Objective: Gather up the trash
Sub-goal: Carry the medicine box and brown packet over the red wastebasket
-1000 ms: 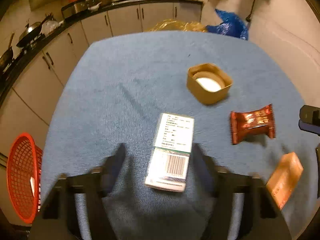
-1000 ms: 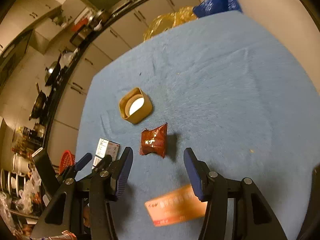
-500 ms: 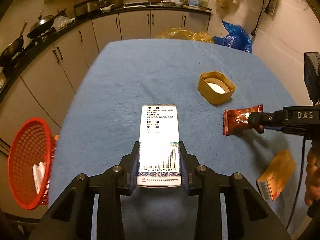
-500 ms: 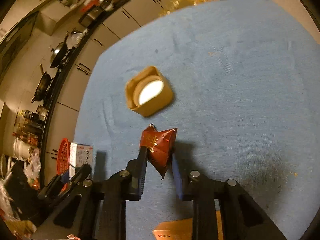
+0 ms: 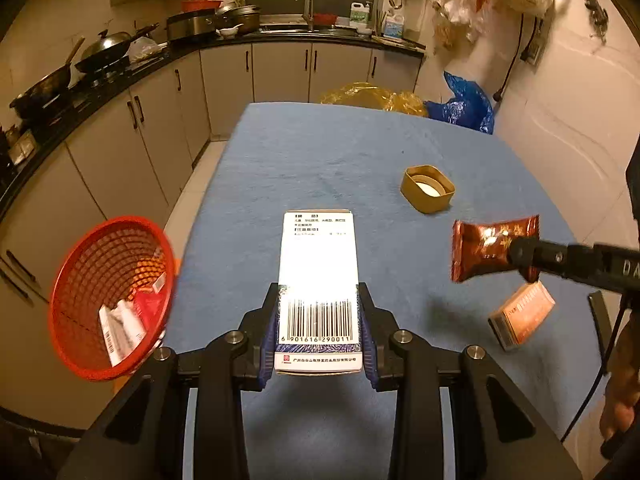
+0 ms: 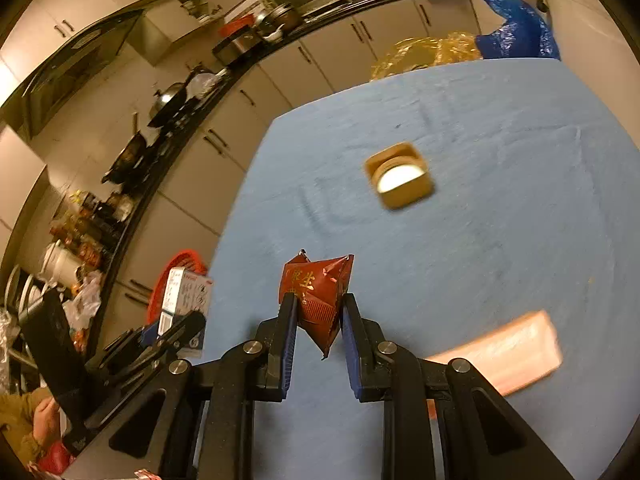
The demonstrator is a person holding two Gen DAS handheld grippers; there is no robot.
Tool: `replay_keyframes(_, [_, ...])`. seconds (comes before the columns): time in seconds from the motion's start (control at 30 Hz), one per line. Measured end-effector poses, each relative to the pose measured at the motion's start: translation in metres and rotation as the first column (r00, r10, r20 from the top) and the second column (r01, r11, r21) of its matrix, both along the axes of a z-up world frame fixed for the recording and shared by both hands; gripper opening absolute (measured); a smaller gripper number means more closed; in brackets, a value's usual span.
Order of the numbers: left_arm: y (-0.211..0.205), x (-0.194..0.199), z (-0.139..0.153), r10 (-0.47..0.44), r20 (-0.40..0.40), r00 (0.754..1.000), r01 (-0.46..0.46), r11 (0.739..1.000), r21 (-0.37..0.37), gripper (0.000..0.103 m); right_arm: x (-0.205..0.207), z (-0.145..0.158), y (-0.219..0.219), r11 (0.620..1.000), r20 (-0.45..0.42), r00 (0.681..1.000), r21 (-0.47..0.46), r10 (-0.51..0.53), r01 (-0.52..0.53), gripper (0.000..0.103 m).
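Note:
My left gripper (image 5: 319, 332) is shut on a white carton with a barcode (image 5: 318, 280) and holds it above the blue table (image 5: 320, 152). My right gripper (image 6: 318, 320) is shut on a red-brown snack wrapper (image 6: 320, 292), lifted off the table; the wrapper also shows in the left wrist view (image 5: 486, 248). A red mesh basket (image 5: 108, 296) with some trash inside sits left of the table. The carton also shows in the right wrist view (image 6: 186, 294), in front of the basket (image 6: 180, 268).
A tan square container (image 5: 428, 194) stands on the table's far right part. An orange box (image 5: 522, 314) lies near the right front edge. Kitchen cabinets (image 5: 120, 148) run along the left and back. Yellow and blue bags (image 5: 464, 104) sit beyond the table.
My left gripper closed on the carton and lifted it. My right gripper closed on the wrapper and raised it off the table. The basket now appears closer on the left.

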State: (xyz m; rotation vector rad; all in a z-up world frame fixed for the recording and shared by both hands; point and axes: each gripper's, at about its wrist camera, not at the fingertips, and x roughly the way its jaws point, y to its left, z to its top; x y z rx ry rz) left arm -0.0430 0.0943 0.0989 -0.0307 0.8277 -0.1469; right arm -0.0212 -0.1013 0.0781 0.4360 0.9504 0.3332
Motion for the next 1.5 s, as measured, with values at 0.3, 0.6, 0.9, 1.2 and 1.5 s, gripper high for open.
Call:
replay_keyframes(0.3, [0.044,-0.029,0.015,0.038,0.025,0.999,-0.038,0.999,0.0,0.033,-0.021,0.013,0.046,0.999,0.022,0.999,0.009,0.045,-0.045,0.023])
replay_keyframes(0.6, [0.081,-0.045,0.025,0.083,0.045,0.996,-0.083,0.997,-0.01,0.033,-0.022,0.024,0.089,0.995,0.044,0.994,0.009,0.102,-0.102,0.023])
replay_keyframes(0.9, [0.12,-0.049,0.028,0.142,0.06,0.988,-0.142,0.99,-0.009,0.033,-0.01,0.029,0.134,0.986,0.052,0.985,0.006,0.166,-0.167,0.023])
replay_keyframes(1.2, [0.15,-0.043,0.029,0.183,0.064,0.981,-0.182,0.983,-0.022,0.033,0.006,0.032,0.16,0.979,0.054,0.978,-0.001,0.203,-0.203,0.023])
replay_keyframes(1.5, [0.177,-0.033,0.025,0.227,0.051,0.973,-0.226,0.974,-0.029,0.033,0.021,0.035,0.188,0.972,0.056,0.97,-0.006,0.237,-0.237,0.023])
